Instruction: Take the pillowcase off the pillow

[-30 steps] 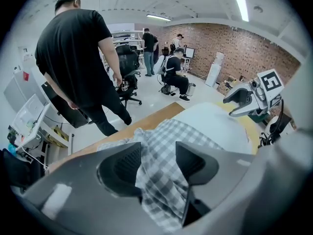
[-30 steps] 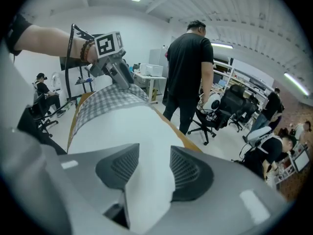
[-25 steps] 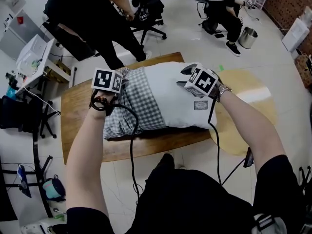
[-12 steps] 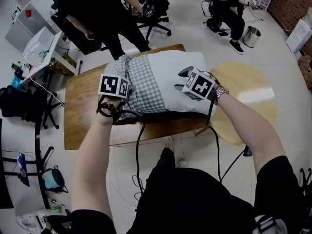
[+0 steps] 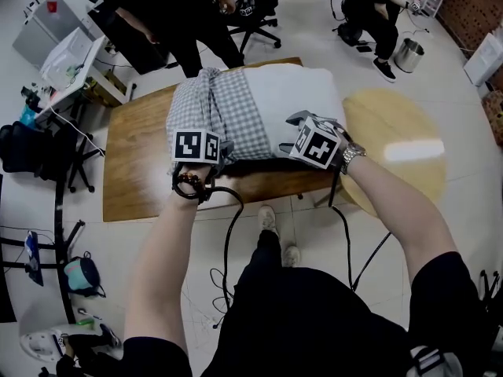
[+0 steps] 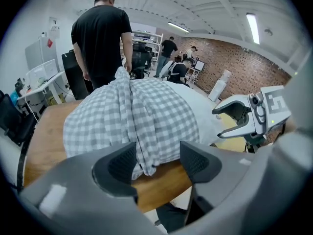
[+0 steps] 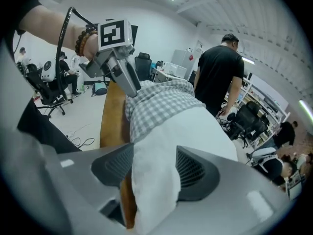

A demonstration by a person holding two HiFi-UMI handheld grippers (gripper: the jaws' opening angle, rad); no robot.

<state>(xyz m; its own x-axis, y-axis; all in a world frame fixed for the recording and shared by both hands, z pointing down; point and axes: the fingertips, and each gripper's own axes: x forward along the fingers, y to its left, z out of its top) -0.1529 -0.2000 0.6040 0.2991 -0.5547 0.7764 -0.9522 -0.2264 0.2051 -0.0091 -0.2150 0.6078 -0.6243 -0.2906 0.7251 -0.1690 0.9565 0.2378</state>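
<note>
Fingers (image 6: 117,164) of the left gripper (image 6: 155,159) have just been spreading wide, and the hem of the grey-and-white checked fabric pillowcase (image 6: 146,116) hangs loose between them. The right gripper (image 7: 154,169) fingers (image 7: 193,173), also just opening, straddle a corner of the plump white pillow (image 5: 297,100), which lies half-sheathed on the brown wooden counter (image 5: 135,175).

Ceiling strip lights (image 6: 253,28) give bright, even light; edges bend fisheye.

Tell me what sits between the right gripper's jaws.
A corner of the white pillow, in the right gripper view; the right gripper has just been opening.
</note>
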